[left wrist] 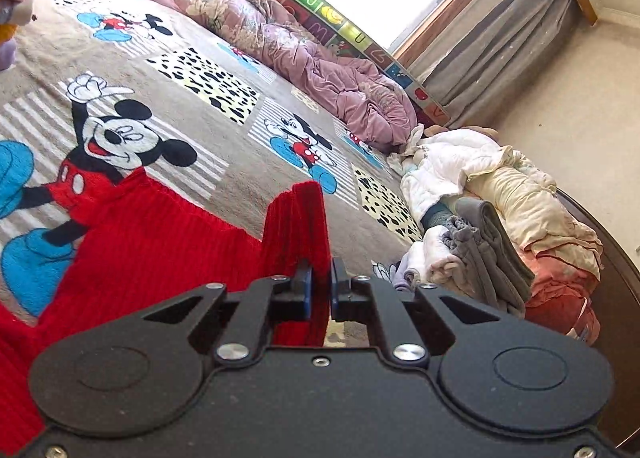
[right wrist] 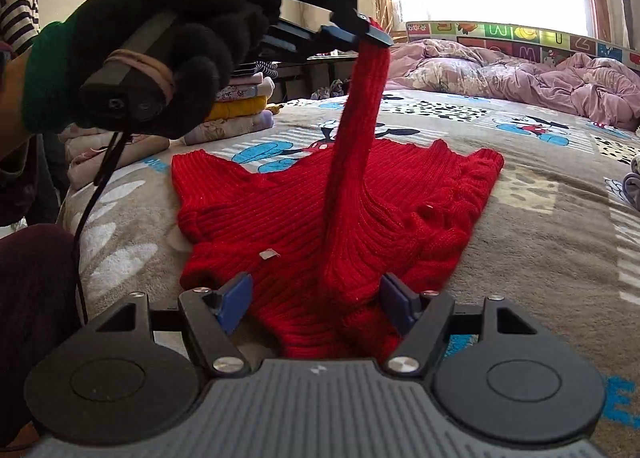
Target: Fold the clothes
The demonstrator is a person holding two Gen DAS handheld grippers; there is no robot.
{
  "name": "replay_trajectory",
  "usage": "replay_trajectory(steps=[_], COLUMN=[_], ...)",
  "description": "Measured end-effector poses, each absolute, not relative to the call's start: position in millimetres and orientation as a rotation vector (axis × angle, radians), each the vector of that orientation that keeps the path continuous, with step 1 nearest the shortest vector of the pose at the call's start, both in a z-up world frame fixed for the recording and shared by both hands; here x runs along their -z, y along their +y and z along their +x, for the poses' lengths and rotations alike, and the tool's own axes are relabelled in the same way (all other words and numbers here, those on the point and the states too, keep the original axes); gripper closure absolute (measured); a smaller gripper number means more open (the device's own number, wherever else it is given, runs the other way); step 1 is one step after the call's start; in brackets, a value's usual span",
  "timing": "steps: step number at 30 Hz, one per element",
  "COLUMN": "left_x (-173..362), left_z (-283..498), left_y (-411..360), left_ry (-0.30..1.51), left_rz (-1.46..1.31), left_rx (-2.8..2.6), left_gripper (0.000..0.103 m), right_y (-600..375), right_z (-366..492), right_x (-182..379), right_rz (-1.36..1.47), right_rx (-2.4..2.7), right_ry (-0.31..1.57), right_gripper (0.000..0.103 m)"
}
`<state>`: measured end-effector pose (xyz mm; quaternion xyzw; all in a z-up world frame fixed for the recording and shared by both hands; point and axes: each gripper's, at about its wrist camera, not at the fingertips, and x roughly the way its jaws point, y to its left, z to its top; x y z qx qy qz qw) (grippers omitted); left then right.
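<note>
With one sleeve [right wrist: 352, 129] pulled up off the bed, the red ribbed sweater [right wrist: 280, 217] lies spread on the cartoon-print blanket [right wrist: 540, 225], its body flat and its hem towards the far side in the right wrist view. The left gripper [right wrist: 370, 31], held in a black-gloved hand [right wrist: 168, 45], is pinching the sleeve's cuff between its blue pads, fingers pressed together on the knit (the left wrist view shows the red cloth caught right between them). The right gripper [right wrist: 316, 298] hovers low over the near edge of the sweater with its fingers spread wide, holding nothing. To fold the sleeve well, I judge the left gripper should carry the cuff across the body and lay it flat without twist, while the right one pins the shoulder so the body does not drag. Thick knit like this may bunch, so a slow lay-down seems wise. Open blanket lies to the right of the sweater; a stack of folded clothes [right wrist: 236, 109] sits near the left bed edge, a pink quilt [right wrist: 520, 73] heaps well behind, and loose laundry [left wrist: 480, 209] crowds the far corner.
</note>
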<state>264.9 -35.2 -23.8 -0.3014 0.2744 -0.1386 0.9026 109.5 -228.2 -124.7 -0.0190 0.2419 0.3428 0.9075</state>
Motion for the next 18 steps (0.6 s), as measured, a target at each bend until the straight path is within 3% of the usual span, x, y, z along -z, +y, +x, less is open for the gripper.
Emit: replay_trajectory(steps=[18], left_x=[82.8], left_z=[340.1], left_y=[-88.2], left_ry=[0.712], left_rz=[-0.621], left_rx=[0.185], left_gripper=[0.098], right_y=[-244.9], right_z=[112.8], right_x=[124.7], right_rz=[0.026], right_rx=[-0.785], right_ry=[0.539], right_gripper=[0.031])
